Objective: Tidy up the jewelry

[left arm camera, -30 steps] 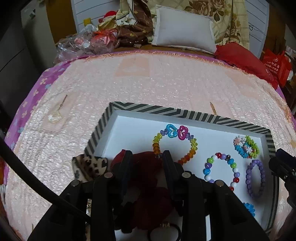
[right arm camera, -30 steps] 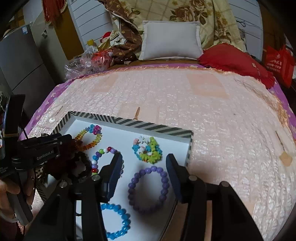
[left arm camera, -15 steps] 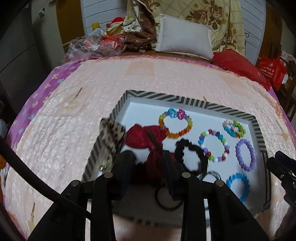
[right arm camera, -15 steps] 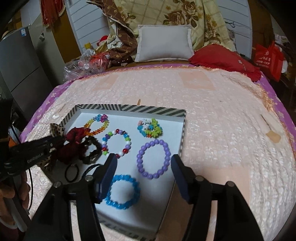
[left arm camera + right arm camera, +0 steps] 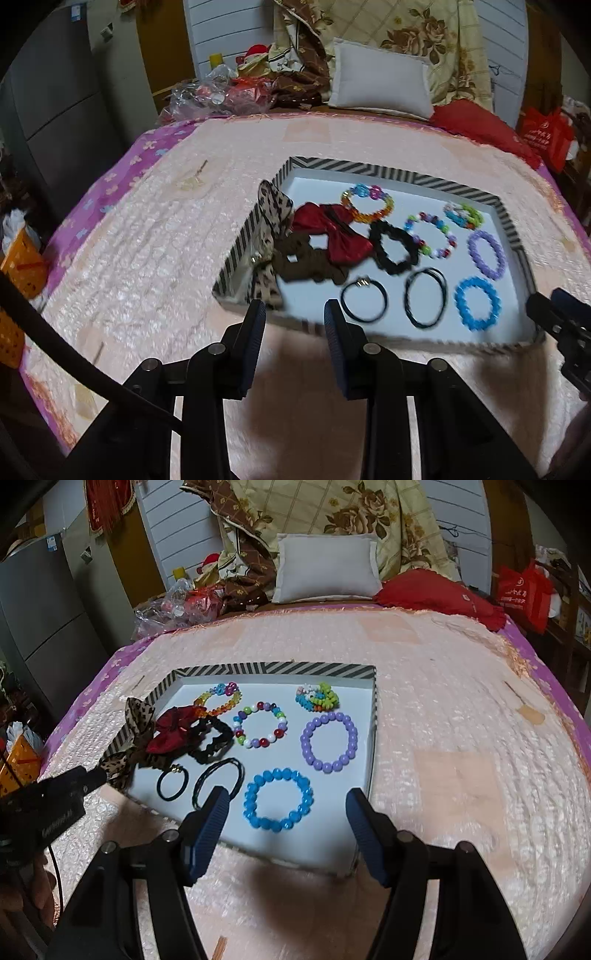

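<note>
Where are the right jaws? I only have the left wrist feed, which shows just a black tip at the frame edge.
Observer: The right gripper has its jaws open and empty; they have just been opening.
Operator: Over what?
Observer: In its view they frame the blue bracelet, which lies flat in the tray, untouched.
Operator: Anything of my side in that view?
Observer: The left gripper enters from the lower left, with a hand beneath it.

My left wrist camera looks forward and steeply down from just off the near left corner of the tray (image 5: 388,173). My right wrist camera looks down from off the tray's (image 5: 273,669) near right corner. Both views share the whole tray, the bed (image 5: 155,236) and the far pillow (image 5: 327,566).
</note>
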Motion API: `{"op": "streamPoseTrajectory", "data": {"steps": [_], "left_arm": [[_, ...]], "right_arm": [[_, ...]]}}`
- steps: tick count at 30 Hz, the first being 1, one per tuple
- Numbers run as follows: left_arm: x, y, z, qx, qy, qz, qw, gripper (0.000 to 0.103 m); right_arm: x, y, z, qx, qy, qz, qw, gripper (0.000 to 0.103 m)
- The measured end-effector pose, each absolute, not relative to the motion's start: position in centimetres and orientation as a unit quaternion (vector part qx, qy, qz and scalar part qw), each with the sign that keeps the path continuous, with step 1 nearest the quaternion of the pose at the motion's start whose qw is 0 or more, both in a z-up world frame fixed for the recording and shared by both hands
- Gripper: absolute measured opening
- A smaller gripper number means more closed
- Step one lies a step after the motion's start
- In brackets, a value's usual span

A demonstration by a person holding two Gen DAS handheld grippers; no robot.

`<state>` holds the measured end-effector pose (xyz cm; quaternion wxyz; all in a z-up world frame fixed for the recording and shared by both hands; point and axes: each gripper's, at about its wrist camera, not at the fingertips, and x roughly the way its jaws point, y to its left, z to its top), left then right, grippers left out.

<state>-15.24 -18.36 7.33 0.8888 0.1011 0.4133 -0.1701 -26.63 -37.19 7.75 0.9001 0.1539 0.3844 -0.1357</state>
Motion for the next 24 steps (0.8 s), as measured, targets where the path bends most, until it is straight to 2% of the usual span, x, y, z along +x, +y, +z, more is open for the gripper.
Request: {"op": "streamPoseTrajectory", "data": {"steps": [17,21,24], "left_arm": [[-19.9,-16.7,10.5,0.084,0.379,-0.169,0.906,0.033],[-20.1,-16.4,10.5,0.078,0.377,-0.168,0.907,0.033],[-20.3,-16.3,10.5,0.08,0.376,-0.168,0.908,0.033]], "right_arm": [[-30.1,-34.7,9.3,0.146,0.351,-0.149,0.913,0.069],[-30.6,-33.5,10.0,0.109,0.337,-0.16,0.921,0.079],[-30.7,-32.8,10.3,0.097,0.327,-0.159,0.926,0.079]]}}
